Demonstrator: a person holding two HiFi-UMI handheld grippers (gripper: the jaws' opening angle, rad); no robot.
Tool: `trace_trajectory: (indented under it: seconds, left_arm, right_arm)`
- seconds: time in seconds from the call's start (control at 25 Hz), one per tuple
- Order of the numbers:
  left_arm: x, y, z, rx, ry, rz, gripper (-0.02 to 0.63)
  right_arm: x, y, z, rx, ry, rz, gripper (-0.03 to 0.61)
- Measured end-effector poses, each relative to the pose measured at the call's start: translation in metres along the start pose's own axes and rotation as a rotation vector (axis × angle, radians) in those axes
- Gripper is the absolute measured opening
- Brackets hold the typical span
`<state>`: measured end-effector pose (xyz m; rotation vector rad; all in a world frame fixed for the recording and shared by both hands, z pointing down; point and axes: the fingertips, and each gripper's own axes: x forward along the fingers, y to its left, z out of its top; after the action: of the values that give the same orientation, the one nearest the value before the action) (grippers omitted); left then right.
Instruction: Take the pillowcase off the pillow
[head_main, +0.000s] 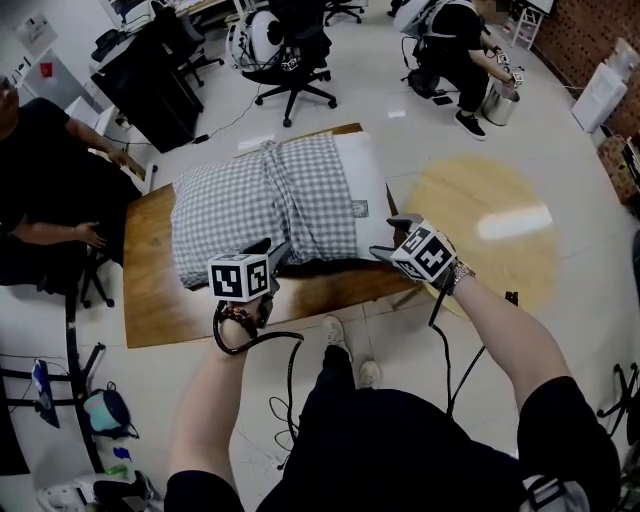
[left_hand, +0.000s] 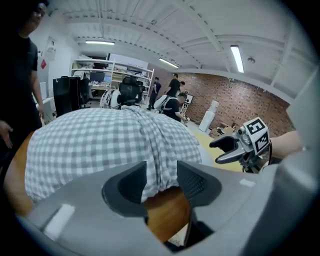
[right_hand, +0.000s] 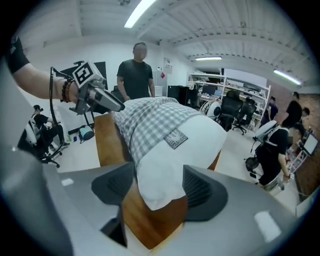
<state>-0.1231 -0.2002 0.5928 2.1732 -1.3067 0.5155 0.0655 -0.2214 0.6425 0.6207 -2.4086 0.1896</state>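
A pillow lies on the wooden table (head_main: 150, 290), most of it in a grey checked pillowcase (head_main: 270, 195); its white end (head_main: 362, 185), with a small label, sticks out at the right. My left gripper (head_main: 276, 256) is at the near edge of the pillowcase. In the left gripper view the gripper (left_hand: 161, 182) is open, and the hem of the checked cloth (left_hand: 110, 140) hangs just beyond the gap. My right gripper (head_main: 390, 237) is at the bare pillow's near corner. There the gripper (right_hand: 160, 187) stands wide open with the white corner (right_hand: 165, 175) between the jaws.
A person in black (head_main: 40, 180) sits at the table's left end. Another person (right_hand: 135, 70) stands beyond its far end. Office chairs (head_main: 290, 60) and a crouching person (head_main: 455, 50) are at the back. A round pale wooden top (head_main: 480, 230) adjoins the table on the right.
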Motion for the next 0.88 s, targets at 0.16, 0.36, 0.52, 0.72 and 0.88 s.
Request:
trace_trajectory:
  seconds: [0.16,0.36,0.52,0.72,0.88]
  left_arm:
    - [0.020,0.008,-0.040,-0.051,0.016,0.048,0.231]
    - [0.040,0.034,-0.065,-0.096,0.043,0.137,0.259]
    - [0.058,0.055,-0.068,-0.132,0.053,0.180,0.261]
    - [0.070,0.069,-0.074,-0.140,0.058,0.201,0.162]
    - [0.062,0.083,-0.075,-0.157,0.042,0.227,0.008]
  right_arm:
    - [0.018,-0.003,-0.002,-0.050,0.023,-0.057,0.334]
    - [0.033,-0.011,-0.003,-0.070,0.087,-0.127,0.353]
    - [0.050,-0.019,-0.002,-0.054,0.118,-0.152,0.351]
    - [0.057,-0.022,-0.002,-0.035,0.129,-0.176,0.245]
    - [0.053,-0.028,0.006,-0.034,0.118,-0.194,0.124]
